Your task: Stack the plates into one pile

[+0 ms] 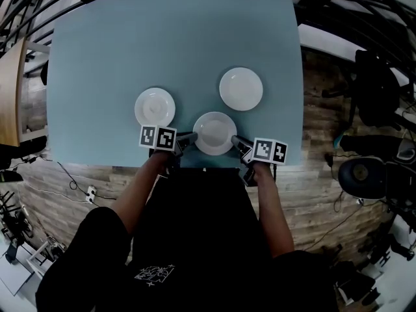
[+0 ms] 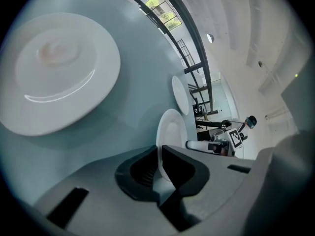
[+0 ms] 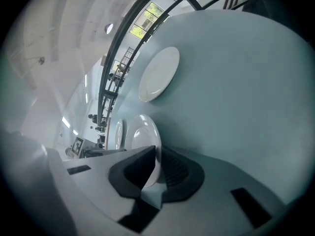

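Three white plates lie apart on a pale blue table. The near plate sits close to the front edge, and both grippers hold it. My left gripper is shut on its left rim, my right gripper on its right rim. In the left gripper view the near plate's rim stands edge-on between the pads of the left gripper. The right gripper pinches the same near plate. The left plate and the far right plate lie flat and untouched.
The table's front edge runs just under both grippers, with wood-plank floor beyond it. A dark office chair and more chairs stand at the right. A wooden desk edge sits at the far left.
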`<state>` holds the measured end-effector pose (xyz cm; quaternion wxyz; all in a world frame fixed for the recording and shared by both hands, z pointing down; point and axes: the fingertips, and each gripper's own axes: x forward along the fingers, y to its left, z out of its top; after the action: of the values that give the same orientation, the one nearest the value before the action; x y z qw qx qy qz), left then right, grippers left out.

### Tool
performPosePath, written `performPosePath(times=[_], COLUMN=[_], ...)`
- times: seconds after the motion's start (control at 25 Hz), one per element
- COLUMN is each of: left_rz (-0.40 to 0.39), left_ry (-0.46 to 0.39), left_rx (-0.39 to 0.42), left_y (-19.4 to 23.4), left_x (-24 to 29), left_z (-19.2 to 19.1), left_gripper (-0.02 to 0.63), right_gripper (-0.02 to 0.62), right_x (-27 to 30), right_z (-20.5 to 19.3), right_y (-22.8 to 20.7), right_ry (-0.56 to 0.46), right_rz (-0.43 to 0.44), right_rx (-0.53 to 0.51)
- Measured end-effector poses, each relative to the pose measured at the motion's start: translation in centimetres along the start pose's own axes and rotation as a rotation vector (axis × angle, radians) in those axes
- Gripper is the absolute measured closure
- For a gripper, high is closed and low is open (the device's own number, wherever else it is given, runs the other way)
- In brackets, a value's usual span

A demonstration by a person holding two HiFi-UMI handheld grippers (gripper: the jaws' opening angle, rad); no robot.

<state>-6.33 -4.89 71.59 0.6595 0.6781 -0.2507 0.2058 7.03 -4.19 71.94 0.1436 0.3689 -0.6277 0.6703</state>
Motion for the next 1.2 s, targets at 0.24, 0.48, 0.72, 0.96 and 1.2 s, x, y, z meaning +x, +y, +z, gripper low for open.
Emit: performPosePath(times=[0.24,0.48,0.72,0.96,1.2], left_rz=[-0.046,-0.064,-0.054,-0.041,-0.034], left_ry=[-0.042,-0.064,-0.077,-0.074,-0.052], left_rx=[0.027,0.061,0.081,0.097,0.085], left_y=[-2.2,-4.5,-5.6,-6.5,-6.2], left_x=[-0.2,1.1,3.4,5.6,7.1], left_z=[3.5,7.3,11.1,14.3,16.2], left_gripper=[0.575,0.577,0.577,0.575,0.575], right_gripper=[0.557,0.557,0.557,0.557,0.558], right_x=[-0.9,-2.2,-3.0,-3.6,-3.4], right_z=[3.3,7.6,12.0,15.8,18.0], right_y=[0.8,0.7,-0.1,-1.2,-1.7], right_ry=[-0.068,-0.139,-0.19,-0.225,-0.229], right_rz=[0.007,0.001,-0.019,-0.029,-0.05], right_rx=[-0.001,-0.002,-0.01,0.006,-0.005])
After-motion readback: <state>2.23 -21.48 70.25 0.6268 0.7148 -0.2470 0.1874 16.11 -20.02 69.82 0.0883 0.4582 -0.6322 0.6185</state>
